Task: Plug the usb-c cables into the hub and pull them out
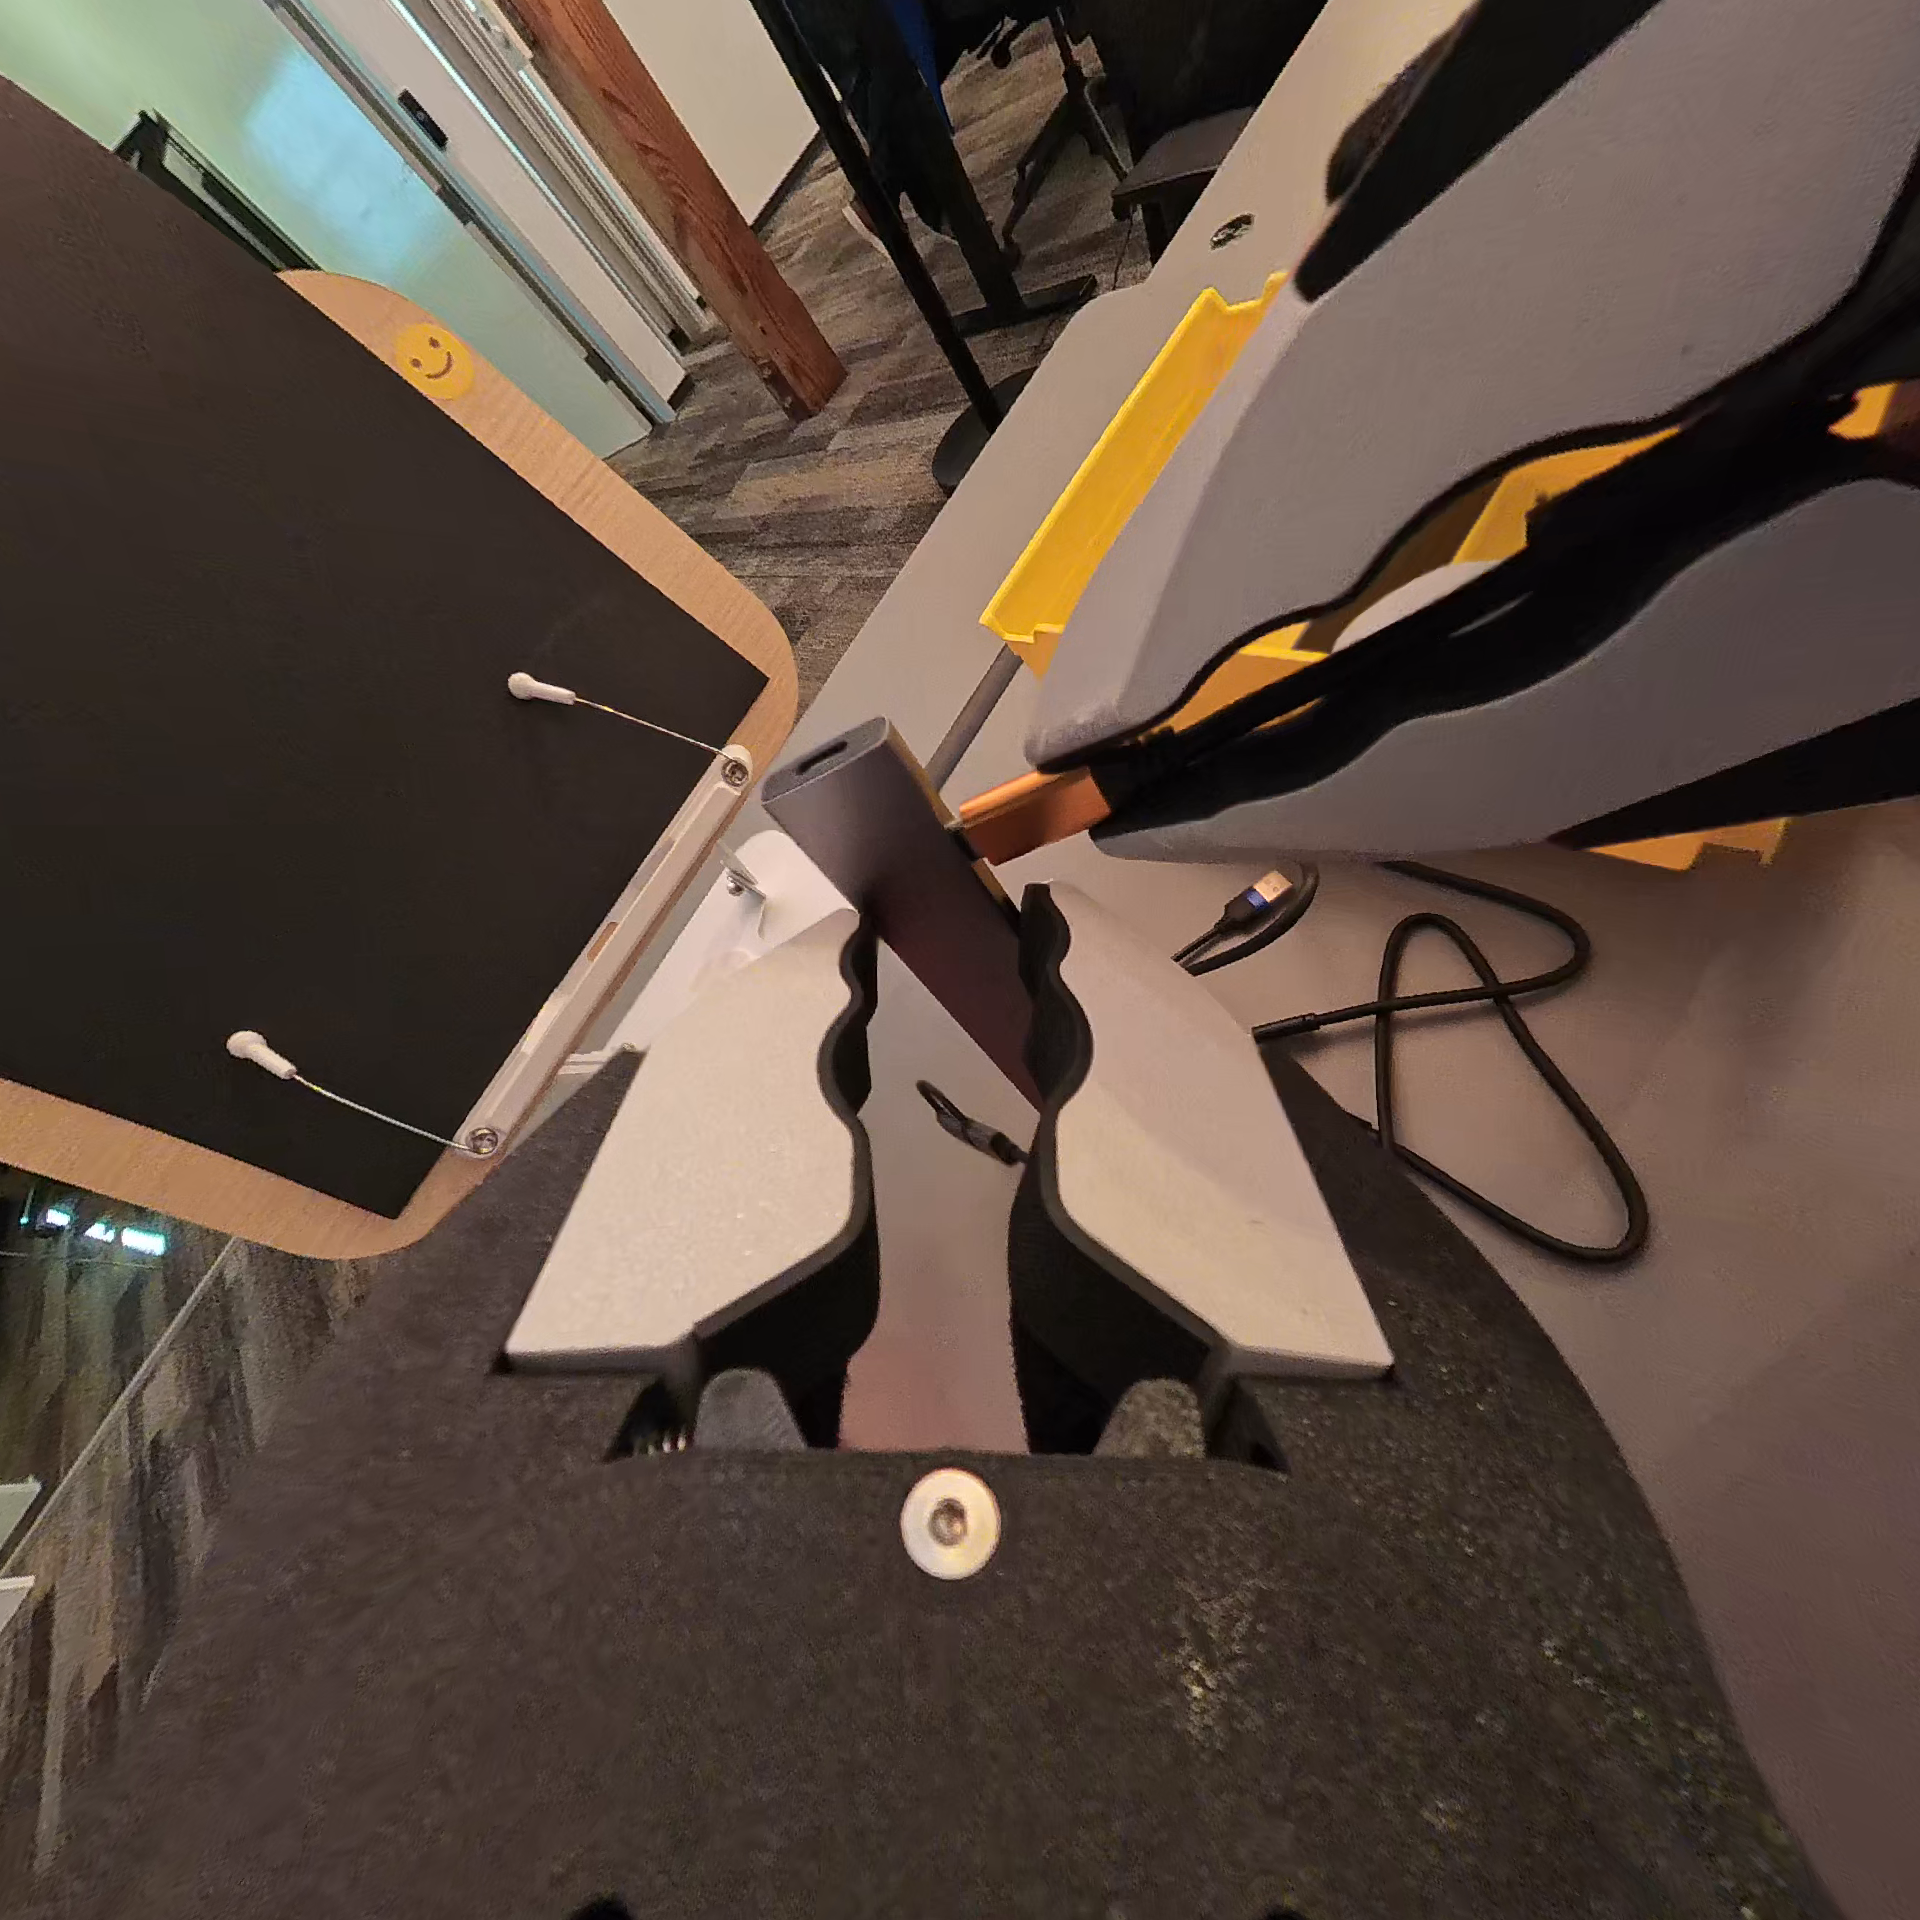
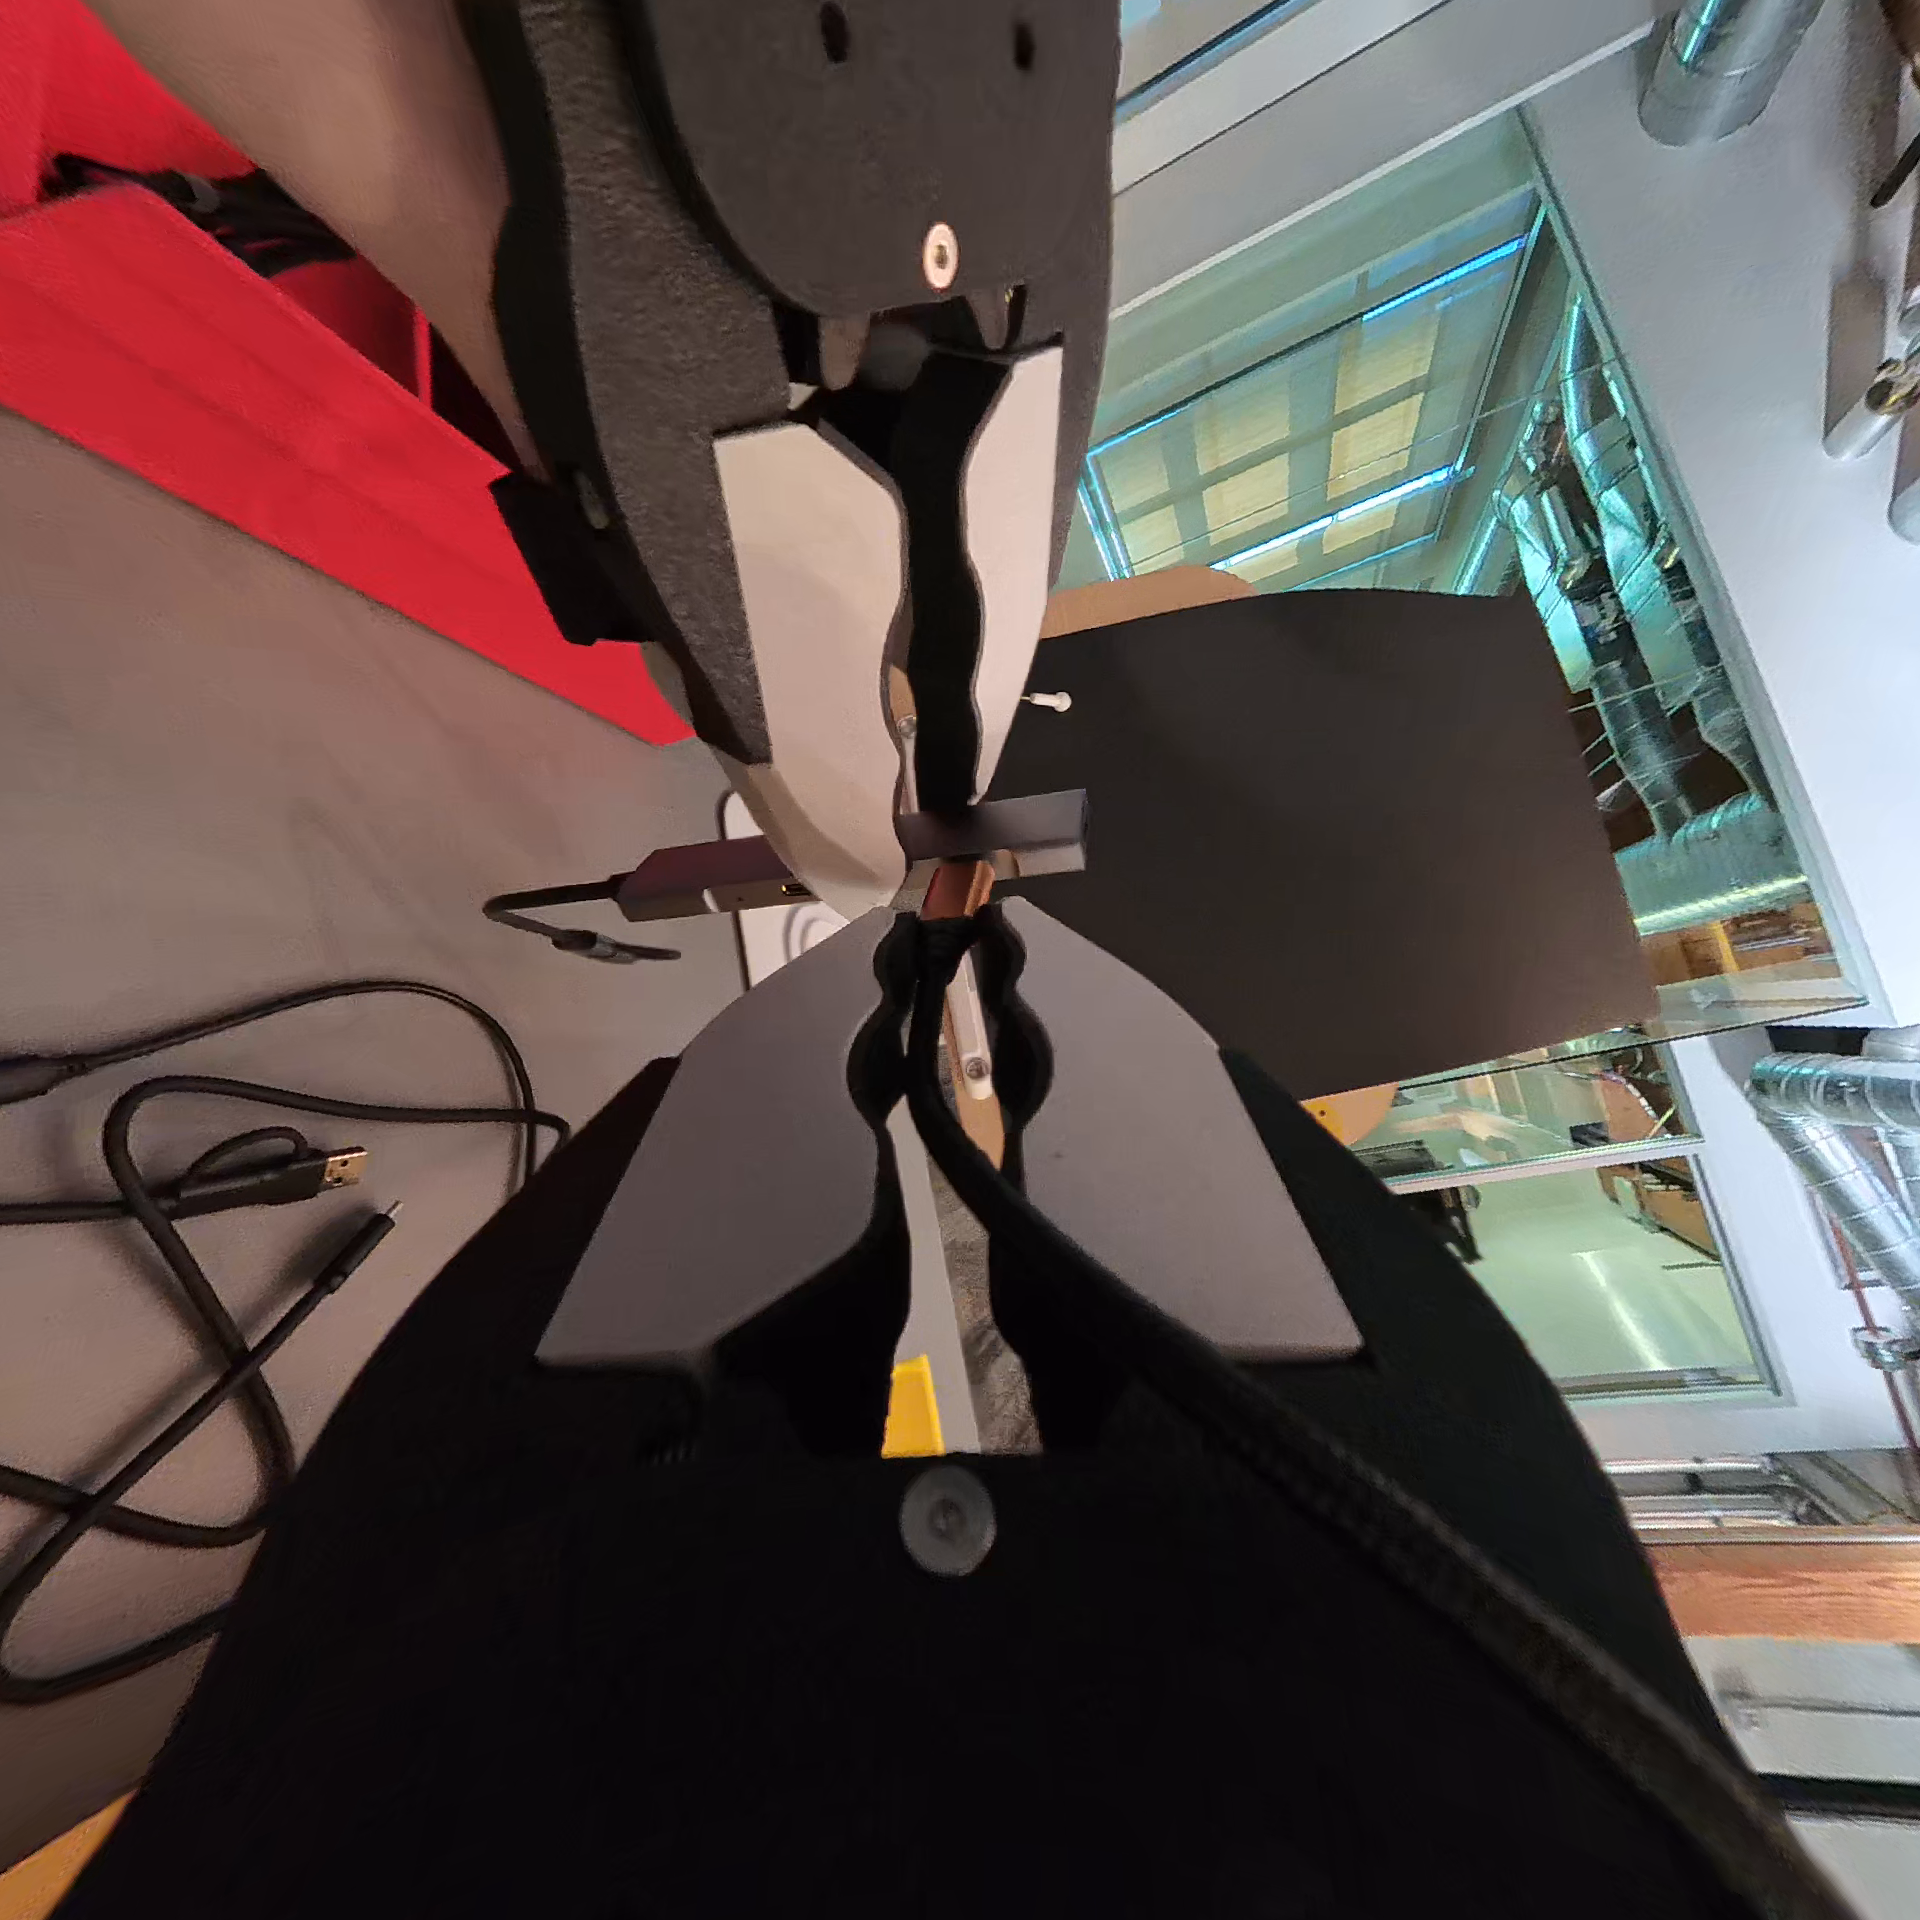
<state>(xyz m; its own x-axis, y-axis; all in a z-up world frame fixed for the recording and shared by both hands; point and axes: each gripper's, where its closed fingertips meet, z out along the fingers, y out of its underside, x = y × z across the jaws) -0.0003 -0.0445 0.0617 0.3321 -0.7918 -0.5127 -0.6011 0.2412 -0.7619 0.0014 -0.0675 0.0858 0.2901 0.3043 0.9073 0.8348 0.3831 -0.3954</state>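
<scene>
Left hand-held gripper (image 1: 951,935) clamped on the grey hub (image 1: 894,862), which is held off the tabletop (image 1: 1766,1039), its end port facing away. Right hand-held gripper (image 2: 951,940) closed on the copper-coloured plug (image 2: 951,894) of a black braided cable (image 2: 1039,1174); the plug tip touches the hub's side (image 2: 1039,821), though how deeply it is seated cannot be told. Loose black cables (image 2: 208,1247) lie on the tabletop. Yellow bin (image 1: 1101,499) behind. A black board with a wooden rim (image 1: 312,727) stands just beside the hub.
</scene>
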